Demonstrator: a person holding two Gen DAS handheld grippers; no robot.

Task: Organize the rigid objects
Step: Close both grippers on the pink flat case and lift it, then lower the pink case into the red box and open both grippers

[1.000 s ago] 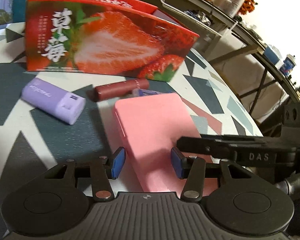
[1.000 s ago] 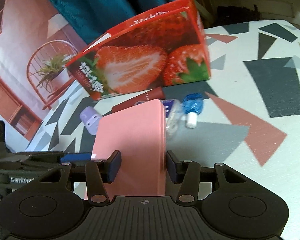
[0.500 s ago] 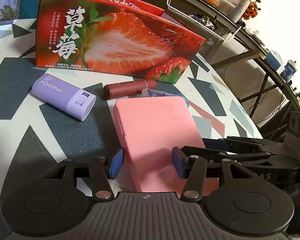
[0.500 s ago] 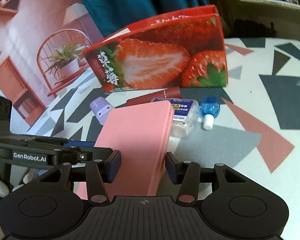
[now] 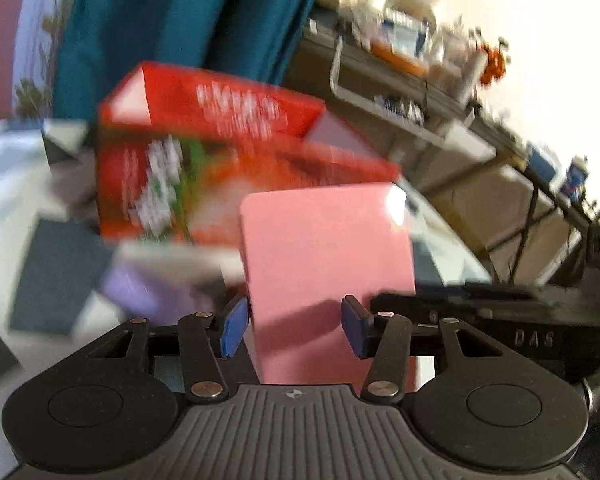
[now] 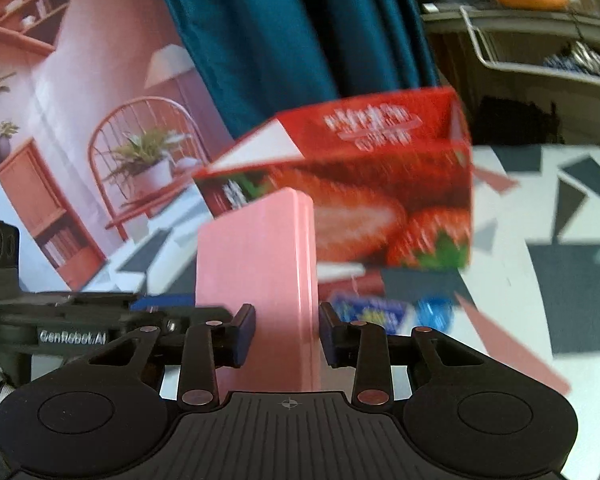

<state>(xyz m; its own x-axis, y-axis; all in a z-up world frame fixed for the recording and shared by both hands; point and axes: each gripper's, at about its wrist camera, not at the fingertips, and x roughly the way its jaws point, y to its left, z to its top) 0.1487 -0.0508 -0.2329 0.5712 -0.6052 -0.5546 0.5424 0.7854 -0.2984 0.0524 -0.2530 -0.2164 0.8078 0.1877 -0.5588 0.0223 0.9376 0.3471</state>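
Between both jaws, seemingly gripped, pink case (image 5: 324,248)

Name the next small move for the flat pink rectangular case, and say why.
Probably carry the flat pink rectangular case forward over the open red strawberry-printed cardboard box. Both the left gripper and the closing right gripper have it between their jaws, lifted, with the box just behind.

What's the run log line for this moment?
left tool: shut on pink case | right tool: closing on it | strawberry box: open, behind
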